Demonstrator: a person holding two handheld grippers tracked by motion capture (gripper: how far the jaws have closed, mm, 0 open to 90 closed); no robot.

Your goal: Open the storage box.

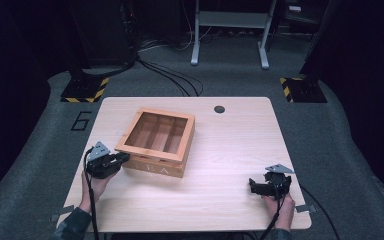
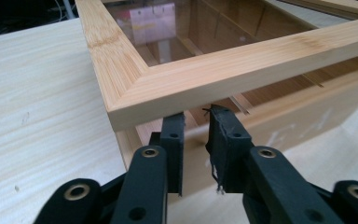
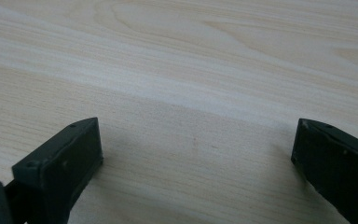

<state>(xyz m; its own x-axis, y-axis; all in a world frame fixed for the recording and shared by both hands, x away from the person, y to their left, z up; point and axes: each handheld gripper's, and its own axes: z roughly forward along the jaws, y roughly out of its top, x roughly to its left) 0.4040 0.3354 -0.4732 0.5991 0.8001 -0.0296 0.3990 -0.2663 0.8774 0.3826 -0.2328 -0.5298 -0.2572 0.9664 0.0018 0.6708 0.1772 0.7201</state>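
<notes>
Fills most of the high view: pale wooden table (image 1: 220, 200), with room at the near edge for both hands.

Sits on the left half, turned slightly askew: wooden box (image 1: 160, 169) with letters on its front wall and dividers inside. Lies within easy reach of the left hand, well apart from the right.

Tops the box: glass-paned lid (image 2: 242, 70) in a wooden frame. Appears lifted a little off the box body at the near corner, with a gap below the frame through which the inside wall shows. Probably propped ajar from beneath, for opening.

Reaches in low and level at that near corner: left gripper (image 2: 196, 119), tips tucked right under the lid's frame and against the box. Jaws parted only a sliver, with bare box wall showing through the gap and nothing clamped between. Seems placed to lever the lid up from below rather than to pinch it.

Waits at the table's near right: right gripper (image 3: 196, 140), just above bare wood. Jaws spread wide and empty, likely kept clear until needed.
</notes>
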